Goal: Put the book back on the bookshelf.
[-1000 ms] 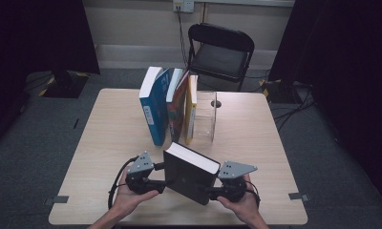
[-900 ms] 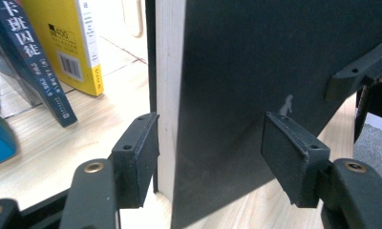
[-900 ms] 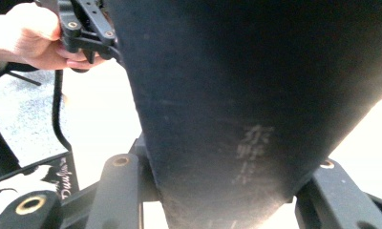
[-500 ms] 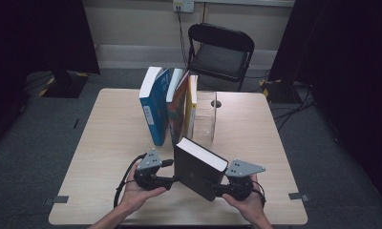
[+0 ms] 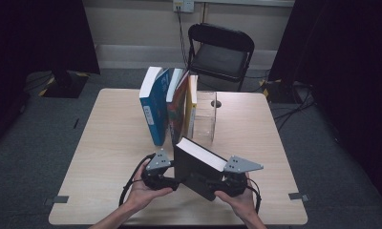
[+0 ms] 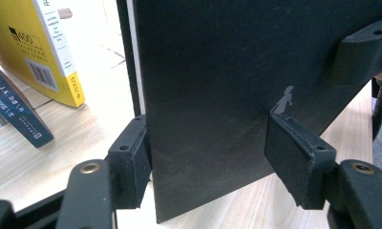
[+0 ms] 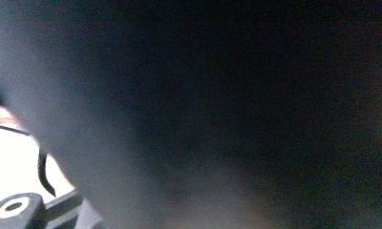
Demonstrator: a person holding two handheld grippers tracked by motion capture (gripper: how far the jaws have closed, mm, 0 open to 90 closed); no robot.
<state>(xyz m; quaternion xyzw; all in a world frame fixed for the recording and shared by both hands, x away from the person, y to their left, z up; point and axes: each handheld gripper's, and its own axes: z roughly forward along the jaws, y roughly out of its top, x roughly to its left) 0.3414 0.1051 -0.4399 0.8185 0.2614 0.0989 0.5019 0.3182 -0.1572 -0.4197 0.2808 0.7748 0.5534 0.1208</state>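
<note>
Upright, matte black slab-like book (image 5: pixel 198 167) between both loosening claws, pale wood-grain table (image 5: pixel 108 143) beneath

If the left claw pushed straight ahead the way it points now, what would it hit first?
Probably the black book itself, already between that left claw's jaws; past it, the right claw.

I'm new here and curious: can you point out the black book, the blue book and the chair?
black book (image 5: pixel 194 167), high view, on its dark front cover.
blue book (image 5: pixel 153 114), high view, on its spine.
chair (image 5: pixel 220 57), high view, on its seat.
</note>
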